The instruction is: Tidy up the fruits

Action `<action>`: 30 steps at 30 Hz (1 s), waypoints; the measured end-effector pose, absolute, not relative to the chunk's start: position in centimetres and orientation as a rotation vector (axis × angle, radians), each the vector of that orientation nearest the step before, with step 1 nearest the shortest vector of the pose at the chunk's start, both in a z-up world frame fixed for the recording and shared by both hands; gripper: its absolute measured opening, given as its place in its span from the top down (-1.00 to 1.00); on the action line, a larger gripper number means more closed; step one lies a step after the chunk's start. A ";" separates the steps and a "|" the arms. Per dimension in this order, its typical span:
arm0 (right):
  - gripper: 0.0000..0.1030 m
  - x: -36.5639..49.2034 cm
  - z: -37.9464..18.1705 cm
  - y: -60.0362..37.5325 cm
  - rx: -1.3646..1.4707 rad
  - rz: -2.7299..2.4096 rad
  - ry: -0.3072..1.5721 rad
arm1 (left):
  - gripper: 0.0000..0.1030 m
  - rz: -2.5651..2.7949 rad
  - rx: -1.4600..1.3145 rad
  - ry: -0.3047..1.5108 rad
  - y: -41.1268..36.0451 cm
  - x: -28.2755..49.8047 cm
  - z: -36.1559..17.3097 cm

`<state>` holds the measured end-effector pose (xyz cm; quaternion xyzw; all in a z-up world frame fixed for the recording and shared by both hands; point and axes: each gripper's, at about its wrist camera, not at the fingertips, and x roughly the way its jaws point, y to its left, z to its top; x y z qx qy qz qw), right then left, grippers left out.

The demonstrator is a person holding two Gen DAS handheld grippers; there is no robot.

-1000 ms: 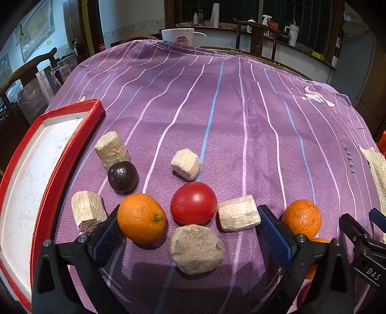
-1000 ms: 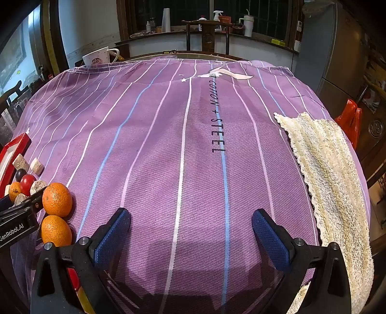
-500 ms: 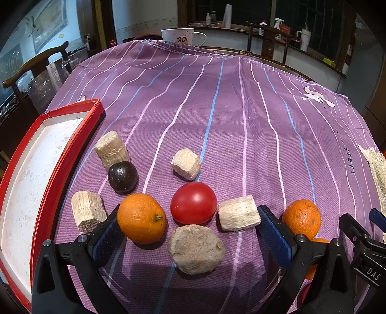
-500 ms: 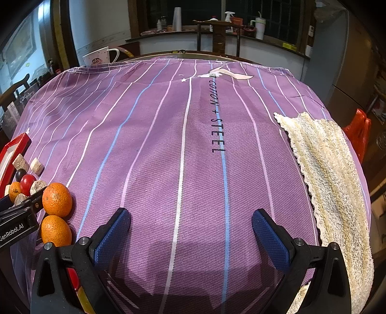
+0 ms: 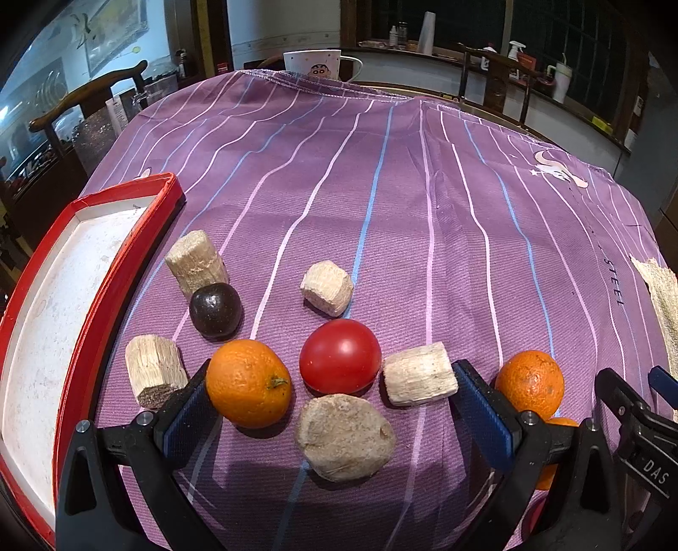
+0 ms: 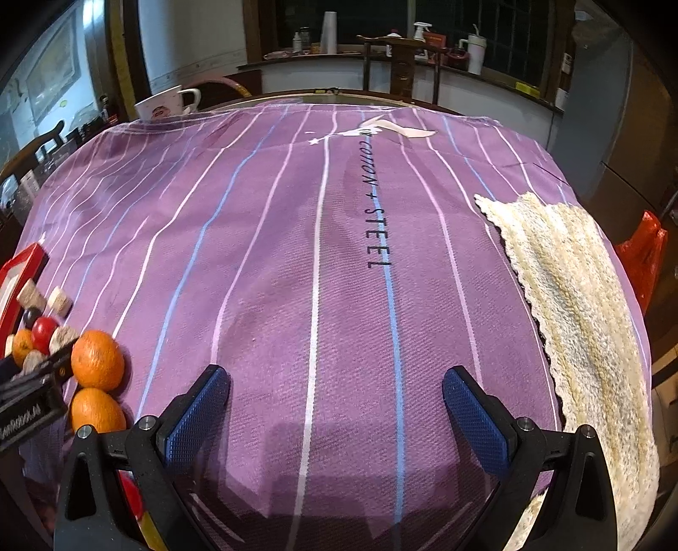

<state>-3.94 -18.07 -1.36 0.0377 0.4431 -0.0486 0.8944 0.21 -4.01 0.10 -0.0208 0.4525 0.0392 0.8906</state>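
Observation:
My left gripper (image 5: 334, 407) is open and empty just above the purple cloth. Between and ahead of its fingers lie an orange (image 5: 248, 382), a red tomato (image 5: 340, 356), a dark plum (image 5: 215, 310) and several beige wood-like chunks (image 5: 344, 436). Two more oranges (image 5: 529, 383) lie to its right, beside my right gripper's body. A red-rimmed white tray (image 5: 123, 271) stands at the left. My right gripper (image 6: 334, 407) is open and empty over bare cloth; the oranges (image 6: 96, 360) and the fruit cluster (image 6: 42, 332) show at its far left.
A cream knitted cloth (image 6: 580, 305) lies along the table's right edge. A white mug (image 5: 313, 63) stands at the far edge. Wooden chairs (image 5: 84, 97) and a counter with bottles (image 6: 394, 38) surround the table. An orange bag (image 6: 642, 258) hangs at the right.
Both cameras have tilted slightly, so the background sits a little differently. The fruits, the chunks and both grippers' openings have not changed.

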 end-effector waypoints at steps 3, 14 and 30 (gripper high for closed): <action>-1.00 -4.0 -1.3 -18.1 0.085 -0.112 0.919 | -1.00 0.066 -0.033 0.938 -4.0 0.2 0.1; -1.00 -3.5 -1.4 -19.1 0.089 -0.105 0.921 | -1.00 -0.167 0.080 0.934 -1.5 -0.6 0.1; -1.00 -2.7 -1.4 -18.9 0.131 -0.200 0.967 | -1.00 -0.297 0.141 0.934 2.1 -1.1 0.0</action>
